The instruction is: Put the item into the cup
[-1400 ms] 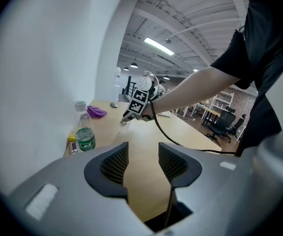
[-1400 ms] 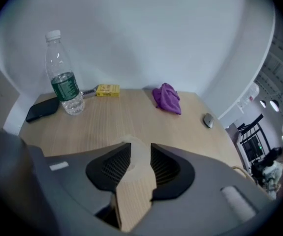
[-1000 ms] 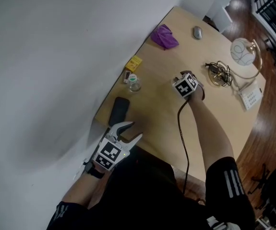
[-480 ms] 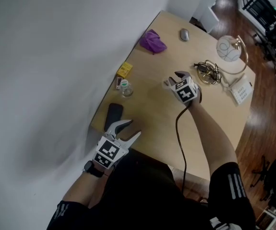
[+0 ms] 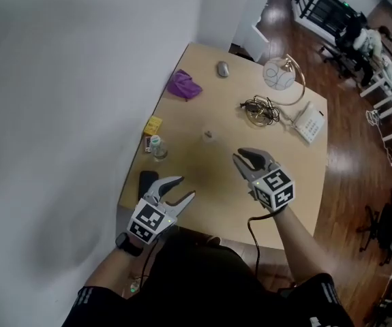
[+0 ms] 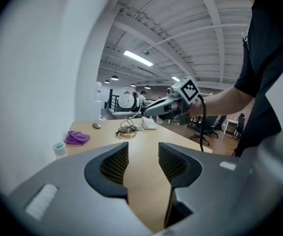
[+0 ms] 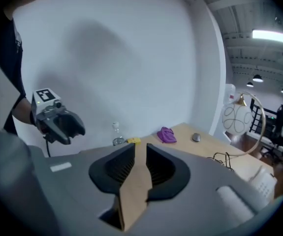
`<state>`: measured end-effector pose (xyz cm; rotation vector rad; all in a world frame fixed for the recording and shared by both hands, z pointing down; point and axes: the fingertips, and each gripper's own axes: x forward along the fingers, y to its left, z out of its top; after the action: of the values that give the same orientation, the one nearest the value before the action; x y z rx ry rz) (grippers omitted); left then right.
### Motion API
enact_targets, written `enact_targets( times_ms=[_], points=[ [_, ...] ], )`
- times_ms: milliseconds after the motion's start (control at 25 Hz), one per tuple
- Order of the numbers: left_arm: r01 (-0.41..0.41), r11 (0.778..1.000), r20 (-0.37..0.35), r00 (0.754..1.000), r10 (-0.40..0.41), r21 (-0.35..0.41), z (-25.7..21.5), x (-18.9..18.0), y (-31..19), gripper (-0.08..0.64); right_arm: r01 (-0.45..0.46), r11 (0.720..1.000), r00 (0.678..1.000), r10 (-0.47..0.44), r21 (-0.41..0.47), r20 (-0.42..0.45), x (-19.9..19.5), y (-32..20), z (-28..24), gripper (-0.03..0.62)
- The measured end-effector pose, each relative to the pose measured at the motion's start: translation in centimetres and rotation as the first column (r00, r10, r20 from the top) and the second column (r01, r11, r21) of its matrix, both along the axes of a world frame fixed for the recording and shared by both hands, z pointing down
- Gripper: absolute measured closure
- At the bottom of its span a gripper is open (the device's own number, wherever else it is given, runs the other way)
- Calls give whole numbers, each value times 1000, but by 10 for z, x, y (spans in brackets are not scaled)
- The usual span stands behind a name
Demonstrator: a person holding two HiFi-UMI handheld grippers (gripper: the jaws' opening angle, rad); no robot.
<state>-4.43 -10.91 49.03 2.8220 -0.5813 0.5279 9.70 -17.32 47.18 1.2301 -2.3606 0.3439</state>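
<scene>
Open bench [image 5: 202, 176] stretches between the two grippers and the clutter at the upper right. The left gripper [image 5: 185, 188] hangs over the lower-left edge, its jaws wide and empty. The right gripper [image 5: 245, 158] has drawn back from mid-bench toward the near edge, its jaws closing on nothing. The small item [image 5: 208, 135] lies mid-bench, apart from the cup [image 5: 157, 147], which stands by the left edge.

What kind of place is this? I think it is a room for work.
Probably an open-plan office or lab. A pale wooden desk against a white wall carries a grey computer mouse and a tangle of black cables; black swivel chairs stand under long ceiling strip lights.
</scene>
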Motion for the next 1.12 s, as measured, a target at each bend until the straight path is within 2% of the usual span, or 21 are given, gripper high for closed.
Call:
enact_targets(
  times_ms=[240,560,880,1120],
  points=[
    [-91,995,-26,995,92,35,-27,26,54,374,-43,998,996,39,49,86,4,122,-24,584],
    [-176,983,-28,984,178,55,-38,71,195,374,-55,996,990,44,75,135,14,277,-31,584],
    [-150,988,-35,988,150,-16,-29,81,325,374,-87,996,974,79,32,211,26,409,-28,584],
    [-177,984,-16,984,176,-8,-32,81,376,374,-73,997,971,64,30,231,16,472,-27,584]
  ],
)
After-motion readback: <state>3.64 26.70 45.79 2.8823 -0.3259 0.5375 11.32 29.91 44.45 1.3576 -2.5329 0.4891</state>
